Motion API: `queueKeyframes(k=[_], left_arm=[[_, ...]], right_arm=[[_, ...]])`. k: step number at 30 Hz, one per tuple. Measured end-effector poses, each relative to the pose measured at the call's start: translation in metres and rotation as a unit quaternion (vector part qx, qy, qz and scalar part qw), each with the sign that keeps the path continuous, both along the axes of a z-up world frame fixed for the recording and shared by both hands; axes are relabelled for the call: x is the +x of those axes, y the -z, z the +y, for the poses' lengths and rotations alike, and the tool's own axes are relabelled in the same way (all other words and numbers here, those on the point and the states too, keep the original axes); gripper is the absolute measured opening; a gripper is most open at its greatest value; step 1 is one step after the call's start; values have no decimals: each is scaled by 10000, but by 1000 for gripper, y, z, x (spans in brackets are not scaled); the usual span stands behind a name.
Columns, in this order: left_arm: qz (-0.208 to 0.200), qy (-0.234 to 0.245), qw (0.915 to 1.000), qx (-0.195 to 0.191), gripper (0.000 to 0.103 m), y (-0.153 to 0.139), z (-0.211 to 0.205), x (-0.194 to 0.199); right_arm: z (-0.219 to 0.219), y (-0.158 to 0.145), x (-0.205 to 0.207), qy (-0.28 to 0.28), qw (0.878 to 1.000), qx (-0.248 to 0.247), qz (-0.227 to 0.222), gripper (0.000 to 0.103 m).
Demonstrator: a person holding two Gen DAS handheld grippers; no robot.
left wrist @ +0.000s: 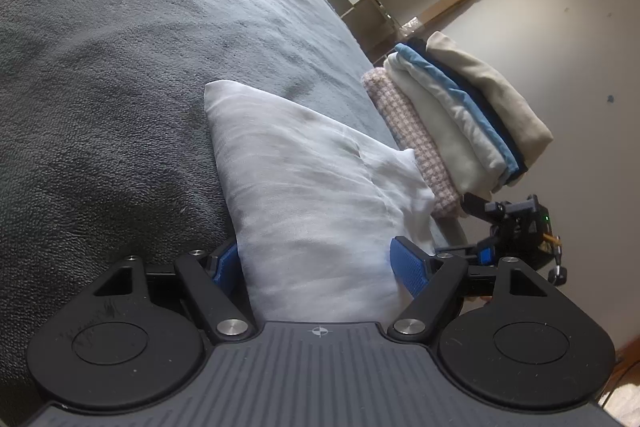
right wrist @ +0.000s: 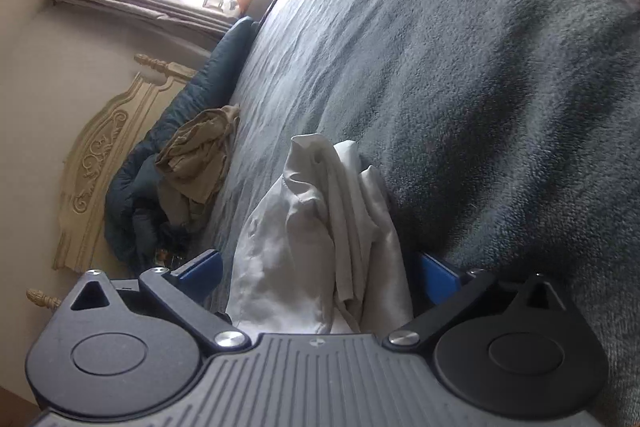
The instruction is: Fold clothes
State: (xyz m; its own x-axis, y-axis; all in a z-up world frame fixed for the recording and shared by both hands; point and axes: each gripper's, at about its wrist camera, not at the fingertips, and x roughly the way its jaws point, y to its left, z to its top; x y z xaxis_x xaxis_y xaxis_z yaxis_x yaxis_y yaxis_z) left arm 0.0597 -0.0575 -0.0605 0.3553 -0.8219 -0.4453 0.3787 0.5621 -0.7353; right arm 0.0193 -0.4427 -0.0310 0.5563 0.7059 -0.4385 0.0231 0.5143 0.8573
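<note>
- Left wrist view: a white garment [left wrist: 304, 195], thin, faintly creased and folded to a tapered slab, lies on the grey fleecy bedspread [left wrist: 120, 75]. The left gripper [left wrist: 320, 263] straddles its near end, blue ribbed pads spread at its edges; whether they press, I cannot tell. Beside it sits a stack of folded clothes [left wrist: 452, 123].
- Right wrist view: the garment's bunched, wrinkled end [right wrist: 328, 247] rests between the right gripper [right wrist: 320, 273], released, pads clear of the cloth.
</note>
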Motion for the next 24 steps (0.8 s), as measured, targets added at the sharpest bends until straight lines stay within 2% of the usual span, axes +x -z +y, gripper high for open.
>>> queueKeyframes(k=[2,4,6,8,9,10,11,12,15,19,24], left_arm=[[-9,-1,10000,-4,77,0,1,0],[-4,-9,10000,-11,77,0,1,0],[12,-25,10000,-5,76,0,2,-1],[37,-66,10000,11,73,-1,1,-1],[39,-102,9999,42,72,-2,1,-1],[35,-148,9998,87,67,-3,1,-2],[32,-194,9997,133,62,-4,1,-2],[26,-238,9996,160,61,-5,2,-3],[5,-350,9992,172,51,-8,4,-4],[25,-433,9991,22,41,-14,7,-7],[-102,-432,9988,-226,39,-33,11,-11]], right_arm=[[4,-1,8,-165,9998,22,48,103],[10,-4,12,-327,9994,-43,57,98],[17,-7,14,-417,9986,-298,120,71],[23,-9,14,-413,9973,-580,159,58],[26,-10,14,-401,9967,-693,149,48],[28,-12,13,-378,9961,-792,124,42],[30,-14,11,-347,9956,-869,89,31],[32,-16,8,-317,9950,-944,23,23],[42,-29,-1,-263,9911,-1273,-272,16],[56,-49,-10,-212,9828,-1727,-625,15],[65,-75,-21,-184,9754,-1970,-969,15]])
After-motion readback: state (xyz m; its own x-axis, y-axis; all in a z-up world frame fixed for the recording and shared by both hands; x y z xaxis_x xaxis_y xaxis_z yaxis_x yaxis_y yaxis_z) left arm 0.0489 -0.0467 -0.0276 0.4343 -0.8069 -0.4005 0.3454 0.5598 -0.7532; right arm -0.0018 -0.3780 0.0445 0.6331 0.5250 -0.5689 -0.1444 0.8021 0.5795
